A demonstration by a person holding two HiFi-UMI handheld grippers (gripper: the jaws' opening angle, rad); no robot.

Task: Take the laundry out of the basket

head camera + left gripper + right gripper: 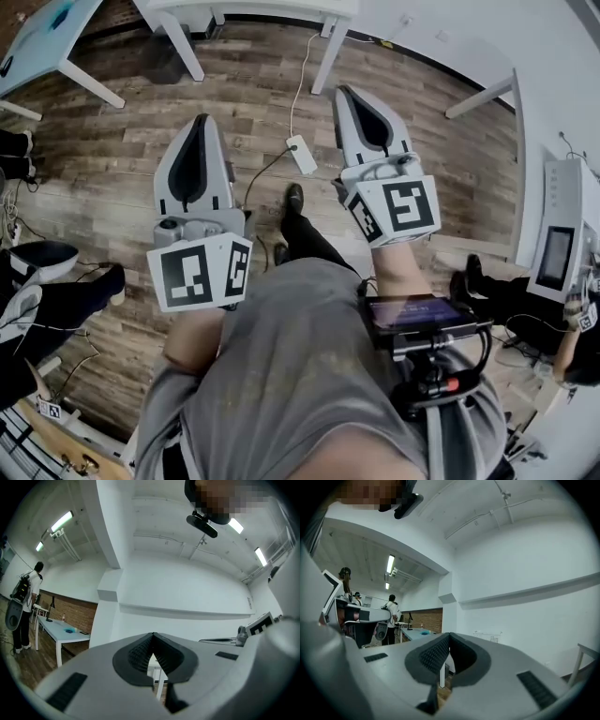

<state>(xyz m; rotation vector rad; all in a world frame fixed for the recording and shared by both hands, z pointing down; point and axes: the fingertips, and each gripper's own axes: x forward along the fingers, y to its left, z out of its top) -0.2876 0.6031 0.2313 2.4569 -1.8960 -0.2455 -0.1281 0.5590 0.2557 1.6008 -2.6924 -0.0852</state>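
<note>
- Left gripper (201, 122) and right gripper (347, 94): jaws closed, nothing between, side by side above wood floor (122, 159).
- White adapter (302, 154) with cable on floor between them; white counter (330, 52) legs beyond.

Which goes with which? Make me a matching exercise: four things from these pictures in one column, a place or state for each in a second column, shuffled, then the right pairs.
Things
1. left gripper
2. white box
3. phone
4. blue-topped table

Place or state
A. on a black mount against the grey shirt
B. top left corner of the head view
C. jaws shut, nothing between them
D. lying on the wood floor

Pairs: 1-C, 2-D, 3-A, 4-B
</note>
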